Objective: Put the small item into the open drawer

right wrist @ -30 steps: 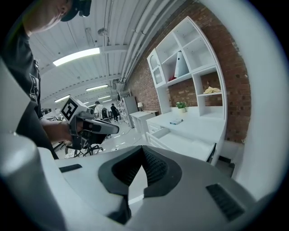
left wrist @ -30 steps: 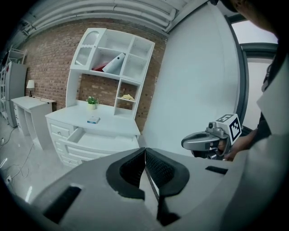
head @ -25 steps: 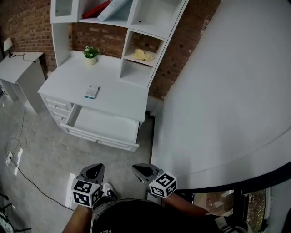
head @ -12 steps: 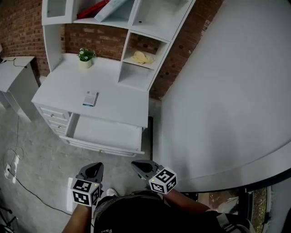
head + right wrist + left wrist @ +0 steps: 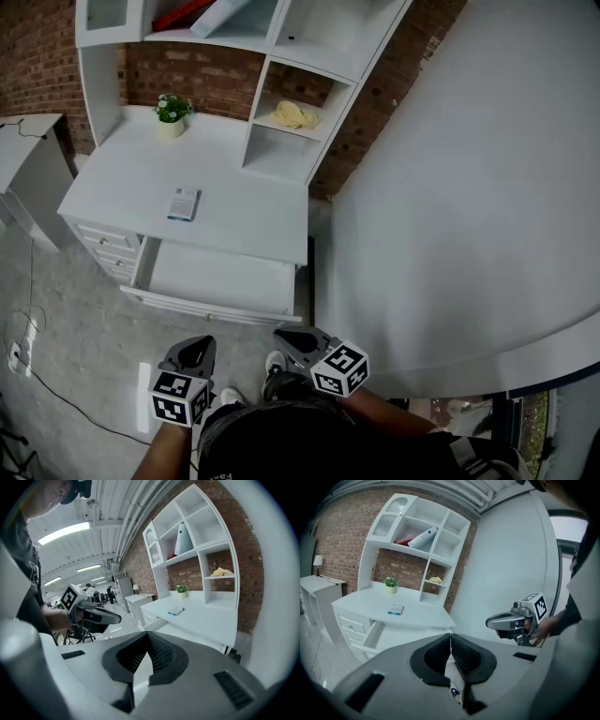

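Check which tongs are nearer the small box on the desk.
Left, narrowly. The left tongs hang almost straight back from the small box, across the open drawer; the right tongs are about as far back but offset to its right.

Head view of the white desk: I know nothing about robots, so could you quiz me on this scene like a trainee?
1. True or false: the small box already lies in the open drawer.
2. What stands at the far left corner of the desk? A a potted plant, B a clock, C a mug.
3. Fill in: the left claw and the right claw are both ____, holding nothing.
Key: 1 false, it lies on the desk top; 2 A; 3 shut.
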Tool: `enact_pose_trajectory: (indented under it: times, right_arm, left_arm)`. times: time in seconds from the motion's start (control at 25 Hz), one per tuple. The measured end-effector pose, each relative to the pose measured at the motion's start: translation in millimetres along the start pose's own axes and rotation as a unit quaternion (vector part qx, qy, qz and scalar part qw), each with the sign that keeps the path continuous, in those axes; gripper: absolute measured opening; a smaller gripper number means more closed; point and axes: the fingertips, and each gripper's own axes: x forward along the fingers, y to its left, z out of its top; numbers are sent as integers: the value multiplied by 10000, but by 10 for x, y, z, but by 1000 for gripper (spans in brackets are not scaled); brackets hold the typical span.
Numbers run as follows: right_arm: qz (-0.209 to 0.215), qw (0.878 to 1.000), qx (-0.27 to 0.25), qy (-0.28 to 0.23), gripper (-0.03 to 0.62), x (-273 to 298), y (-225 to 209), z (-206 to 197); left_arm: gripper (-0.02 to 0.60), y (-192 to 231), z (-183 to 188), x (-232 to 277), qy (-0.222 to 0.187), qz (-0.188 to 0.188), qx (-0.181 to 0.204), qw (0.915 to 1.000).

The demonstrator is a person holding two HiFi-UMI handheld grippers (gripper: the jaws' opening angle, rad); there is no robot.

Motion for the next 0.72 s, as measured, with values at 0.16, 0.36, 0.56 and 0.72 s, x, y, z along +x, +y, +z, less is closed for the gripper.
enact_pose_trajectory:
  times: [0.16,0.36,0.56,0.72]
  right_arm:
    - [64,9999,78,-53,5,87,-188,67]
    - [261,9994,-9,-217,5,241,-482,355]
    - [363,9987,23,-354,5,359,-920,555]
    - [407,9983,91,-398,5,394,-1283,654]
  left_arm:
    - [18,75,82,83,0,144,-3,9999]
    - [18,151,304,234,-64,363,3,9993]
    - [18,238,468,581,-6,562,-113,9984]
    - [18,217,686,869,-29,629,-130,9979]
